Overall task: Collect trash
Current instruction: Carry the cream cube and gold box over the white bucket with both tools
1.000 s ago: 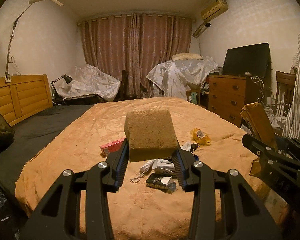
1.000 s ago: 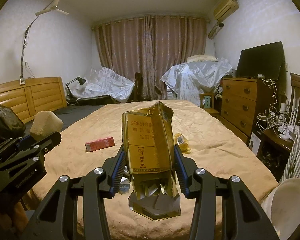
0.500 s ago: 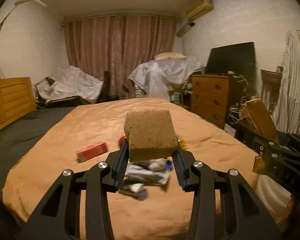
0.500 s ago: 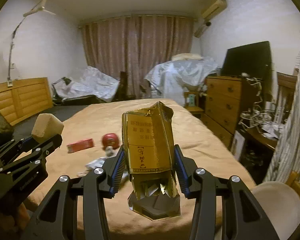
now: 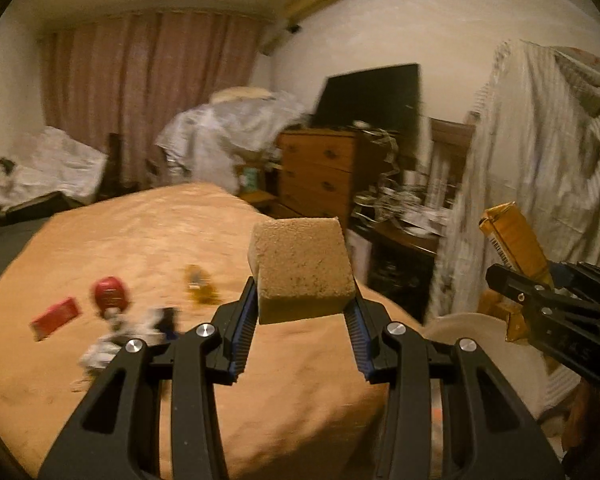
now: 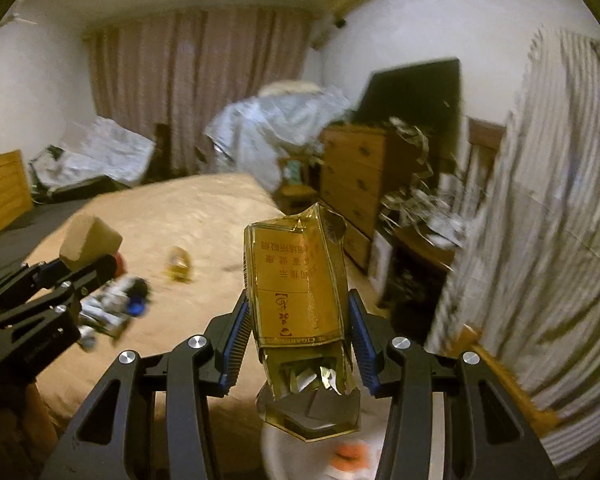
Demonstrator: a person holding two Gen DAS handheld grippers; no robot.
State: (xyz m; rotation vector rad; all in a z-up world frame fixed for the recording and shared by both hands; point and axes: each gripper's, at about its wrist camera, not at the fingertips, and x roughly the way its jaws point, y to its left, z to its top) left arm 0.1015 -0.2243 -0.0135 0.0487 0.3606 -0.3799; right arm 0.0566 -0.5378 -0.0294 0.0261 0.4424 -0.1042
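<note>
My left gripper (image 5: pixel 302 312) is shut on a tan sponge block (image 5: pixel 302 270), held above the foot of the bed; it also shows in the right wrist view (image 6: pixel 88 242). My right gripper (image 6: pixel 298 328) is shut on a crumpled gold cigarette carton (image 6: pixel 296 280), seen in the left wrist view (image 5: pixel 514 240) at the right. A white bin (image 6: pixel 300 456) with something orange inside sits just below the carton; its rim shows in the left wrist view (image 5: pixel 472 320). More trash lies on the bed: a red box (image 5: pixel 54 318), a red round item (image 5: pixel 110 294), a yellow wrapper (image 5: pixel 198 284), and a wrapper pile (image 5: pixel 132 330).
The orange bedspread (image 5: pixel 140 240) fills the left and middle. A wooden dresser (image 5: pixel 320 172) with a dark TV (image 5: pixel 368 96) stands at the right, beside a cluttered low table (image 5: pixel 404 224) and hanging striped cloth (image 6: pixel 540 220).
Both grippers have swung to the right with their loads. The bed trash has slid left in view, and the white bin has come in under the right gripper.
</note>
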